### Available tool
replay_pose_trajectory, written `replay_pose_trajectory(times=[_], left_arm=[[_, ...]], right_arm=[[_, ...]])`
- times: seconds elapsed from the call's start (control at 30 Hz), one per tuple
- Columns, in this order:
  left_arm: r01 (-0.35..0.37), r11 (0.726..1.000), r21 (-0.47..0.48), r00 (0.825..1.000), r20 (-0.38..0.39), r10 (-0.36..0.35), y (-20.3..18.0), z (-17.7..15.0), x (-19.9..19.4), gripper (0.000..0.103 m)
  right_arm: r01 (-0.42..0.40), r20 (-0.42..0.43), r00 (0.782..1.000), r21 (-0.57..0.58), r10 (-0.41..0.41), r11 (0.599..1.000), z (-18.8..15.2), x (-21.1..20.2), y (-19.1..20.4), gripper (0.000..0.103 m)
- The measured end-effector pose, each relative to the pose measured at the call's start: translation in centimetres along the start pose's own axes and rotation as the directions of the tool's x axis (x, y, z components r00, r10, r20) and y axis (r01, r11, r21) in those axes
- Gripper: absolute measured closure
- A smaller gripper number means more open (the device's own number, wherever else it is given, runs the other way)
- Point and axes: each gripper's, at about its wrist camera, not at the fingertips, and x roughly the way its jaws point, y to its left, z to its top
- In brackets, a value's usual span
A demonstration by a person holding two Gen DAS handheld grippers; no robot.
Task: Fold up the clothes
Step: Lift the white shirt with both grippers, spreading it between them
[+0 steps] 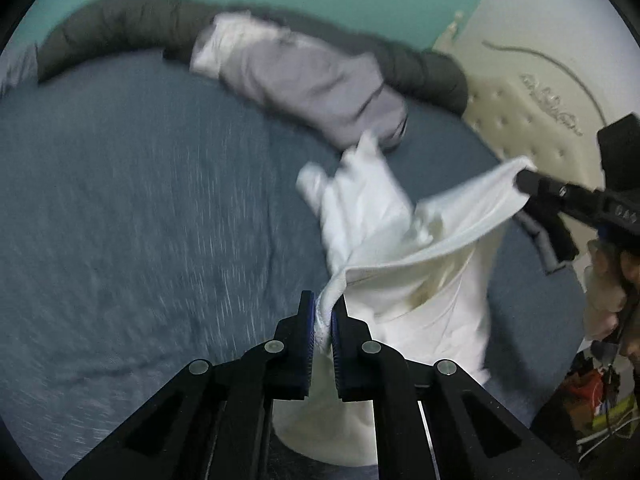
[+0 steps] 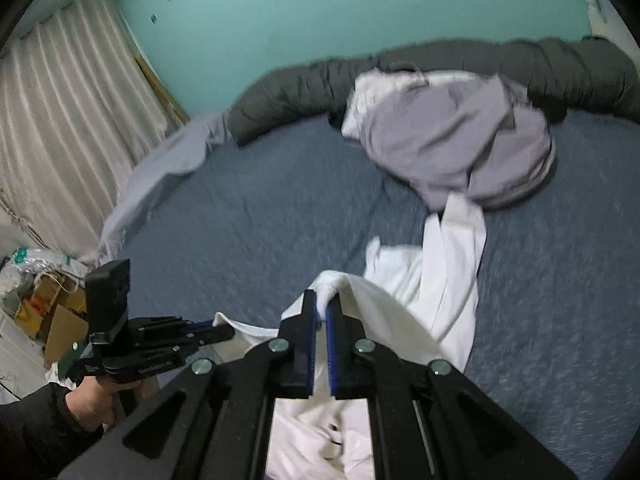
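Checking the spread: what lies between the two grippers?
Only the white garment, stretched from left gripper to right gripper; left wrist view.

Both tongs (image 2: pixel 323 300) pinch white garment (image 2: pixel 440 280) over bed (image 2: pixel 260 220).

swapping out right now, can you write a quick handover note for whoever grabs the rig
Left gripper: shut on one edge of the white garment.
Right gripper: shut on another bunch of the same garment, lifted above the blue bed sheet; its far end trails on the sheet.
Grey clothes pile lies by the dark rolled duvet at the back, untouched.
Done: garment picked up at two points.
Left: spread it flat, fold it, then the grey pile.
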Motion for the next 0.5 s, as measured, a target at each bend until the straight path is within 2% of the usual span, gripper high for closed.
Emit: replay_pose_trajectory(times=[0.23, 0.5], left_arm=[[-0.036, 0.994, 0.102, 0.986, 0.169, 0.019, -5.1, 7.0, -10.3, 0.095], [-0.099, 0.975, 0.199, 0.943, 0.332, 0.028, -11.7, 13.9, -22.8, 0.095]], right_arm=[[-0.01, 0.165, 0.986, -0.057, 0.02, 0.998, 5.0, -9.7, 4.4, 0.099], [0.039, 0.325, 0.946, -0.143, 0.009, 0.989, 10.5, -21.1, 10.6, 0.099]])
